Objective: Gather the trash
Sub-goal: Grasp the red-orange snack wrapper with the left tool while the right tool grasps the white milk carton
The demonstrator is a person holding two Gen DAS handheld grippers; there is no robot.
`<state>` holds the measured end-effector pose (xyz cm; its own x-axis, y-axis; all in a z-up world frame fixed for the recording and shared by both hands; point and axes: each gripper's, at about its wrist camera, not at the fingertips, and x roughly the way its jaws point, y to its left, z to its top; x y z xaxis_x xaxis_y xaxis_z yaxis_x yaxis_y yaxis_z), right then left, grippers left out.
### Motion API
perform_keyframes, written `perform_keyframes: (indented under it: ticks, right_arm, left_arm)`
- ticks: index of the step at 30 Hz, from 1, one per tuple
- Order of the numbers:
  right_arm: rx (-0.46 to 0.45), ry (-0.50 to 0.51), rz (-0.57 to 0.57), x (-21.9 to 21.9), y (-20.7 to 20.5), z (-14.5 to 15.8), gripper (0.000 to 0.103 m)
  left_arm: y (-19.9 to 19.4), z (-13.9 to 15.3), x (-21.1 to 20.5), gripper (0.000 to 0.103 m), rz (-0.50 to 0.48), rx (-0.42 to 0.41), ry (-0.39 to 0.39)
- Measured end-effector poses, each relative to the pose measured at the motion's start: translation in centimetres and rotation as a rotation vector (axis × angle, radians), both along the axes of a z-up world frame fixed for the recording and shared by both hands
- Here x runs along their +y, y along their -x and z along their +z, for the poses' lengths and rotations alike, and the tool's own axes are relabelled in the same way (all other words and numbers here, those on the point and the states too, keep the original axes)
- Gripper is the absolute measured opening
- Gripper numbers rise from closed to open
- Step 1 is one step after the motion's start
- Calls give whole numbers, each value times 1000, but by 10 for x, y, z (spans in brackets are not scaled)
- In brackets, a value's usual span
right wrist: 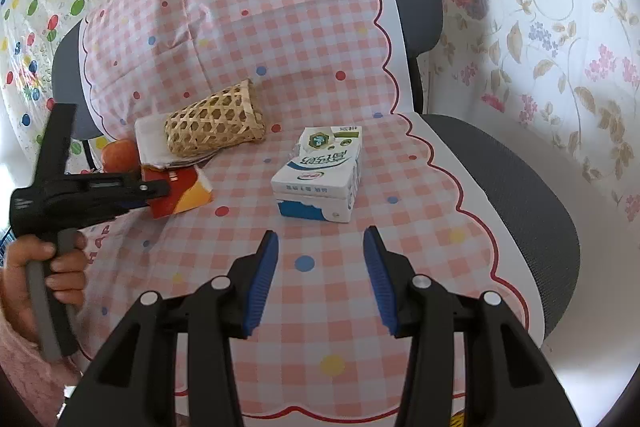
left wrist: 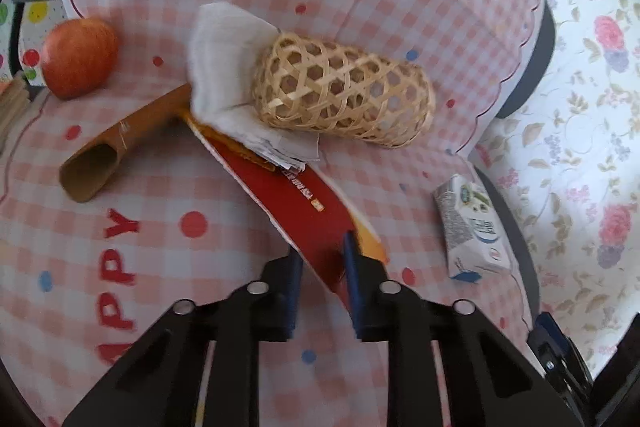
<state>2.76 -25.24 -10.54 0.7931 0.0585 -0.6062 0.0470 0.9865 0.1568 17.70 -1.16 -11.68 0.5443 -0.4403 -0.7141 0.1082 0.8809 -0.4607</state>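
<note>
Left gripper (left wrist: pixel 320 259) jaws pinch the near end of a flat red-and-orange paper packet (left wrist: pixel 296 195), lying under a woven bamboo basket (left wrist: pixel 344 91) on the pink checked cloth (left wrist: pixel 160 227). Right gripper (right wrist: pixel 320 267) jaws spread, empty, near a crushed white-and-blue milk carton (right wrist: pixel 320 175).
</note>
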Motion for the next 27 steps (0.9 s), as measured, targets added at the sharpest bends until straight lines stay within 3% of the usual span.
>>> perform_keyframes:
  ticks: [10, 14, 21, 27]
  right_arm:
    - [-18, 26, 13, 14, 1, 12, 44]
    - [-27, 41, 15, 18, -3, 14, 45]
    - [-21, 90, 4, 22, -30, 9, 79]
    - [17, 114, -23, 23, -67, -5, 81]
  left_arm:
    - [65, 43, 48, 5, 13, -110, -155]
    - [84, 56, 47, 1, 28, -207, -279]
    - [85, 57, 30, 1, -48, -252, -226]
    - [79, 55, 18, 1, -66, -252, -191]
